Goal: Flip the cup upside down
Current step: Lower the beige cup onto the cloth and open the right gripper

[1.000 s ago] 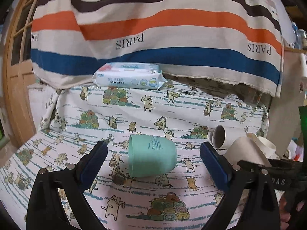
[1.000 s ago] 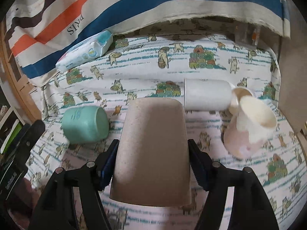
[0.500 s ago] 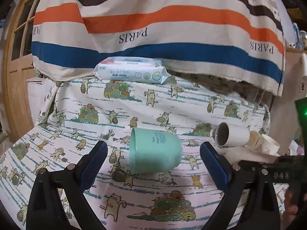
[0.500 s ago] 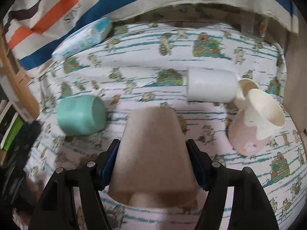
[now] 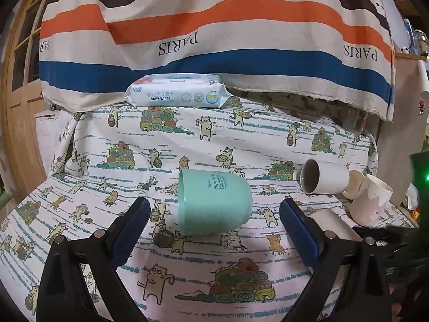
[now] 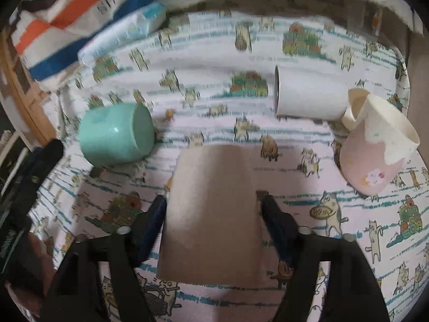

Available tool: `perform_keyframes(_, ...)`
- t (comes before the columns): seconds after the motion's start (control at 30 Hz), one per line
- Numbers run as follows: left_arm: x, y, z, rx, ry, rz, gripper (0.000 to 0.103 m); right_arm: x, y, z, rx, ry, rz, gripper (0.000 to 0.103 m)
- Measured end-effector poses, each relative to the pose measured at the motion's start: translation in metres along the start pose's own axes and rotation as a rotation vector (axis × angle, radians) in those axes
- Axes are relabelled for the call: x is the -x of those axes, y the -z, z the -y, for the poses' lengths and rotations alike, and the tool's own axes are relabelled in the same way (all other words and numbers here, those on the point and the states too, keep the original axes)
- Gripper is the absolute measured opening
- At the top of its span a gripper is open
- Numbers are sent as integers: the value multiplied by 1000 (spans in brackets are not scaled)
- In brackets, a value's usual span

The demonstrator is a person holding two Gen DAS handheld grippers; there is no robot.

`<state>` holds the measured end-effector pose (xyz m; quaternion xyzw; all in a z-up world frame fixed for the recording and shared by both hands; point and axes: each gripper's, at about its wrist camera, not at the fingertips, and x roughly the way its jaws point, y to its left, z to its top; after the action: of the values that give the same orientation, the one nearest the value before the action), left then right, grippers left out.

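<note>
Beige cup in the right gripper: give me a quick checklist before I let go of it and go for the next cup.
1. Beige cup between right gripper pads: ok, held.
2. Wide mouth downward, narrow base up: ok.
3. Rim flat on the cat-print cloth: cannot tell, lower edge blurred.
4. Clear of the pink cup and white cup: ok, apart.
5. Left gripper open, facing the teal cup: ok.
6. Teal cup flipped: not ok, lying on its side.
</note>
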<state>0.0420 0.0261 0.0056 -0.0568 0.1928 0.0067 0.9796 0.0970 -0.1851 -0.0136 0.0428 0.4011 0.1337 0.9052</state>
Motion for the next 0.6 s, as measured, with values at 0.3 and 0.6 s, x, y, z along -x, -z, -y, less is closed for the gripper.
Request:
perform_keyframes(0.3,8,0,17,-56,-22,-36,97,77,25,52,13,20,371,90)
perform_keyframes(0.6,38,-12,46,-64,24,14,102,108,45,77,110,159,562,103)
